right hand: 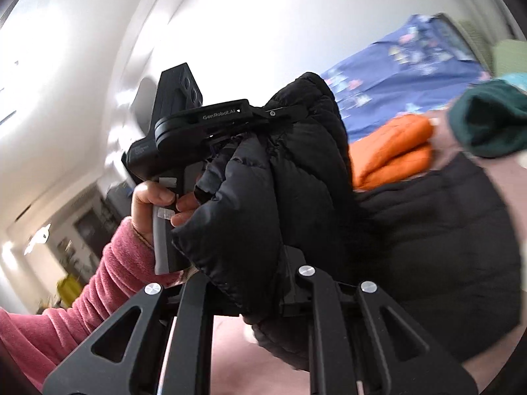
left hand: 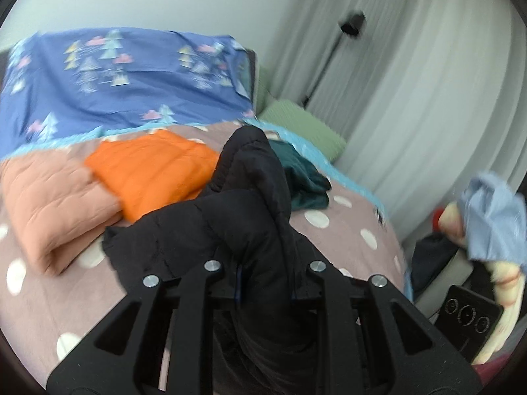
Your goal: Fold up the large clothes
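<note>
A black puffer jacket (left hand: 237,217) is lifted off the bed, bunched between both grippers. My left gripper (left hand: 265,283) is shut on a fold of it, its fingertips hidden in the fabric. In the right wrist view the left gripper (right hand: 283,121) shows side-on, clamped on the black puffer jacket (right hand: 296,171), held by a hand in a pink sleeve. My right gripper (right hand: 260,296) is shut on the jacket's lower edge. The rest of the jacket trails onto the bed.
On the dotted mauve bedspread (left hand: 349,230) lie a folded orange jacket (left hand: 151,168), a folded peach quilt (left hand: 56,204) and a dark green garment (left hand: 303,174). A blue patterned cover (left hand: 131,75) lies behind. A green pillow (left hand: 303,125) and white curtains (left hand: 411,98) are at right.
</note>
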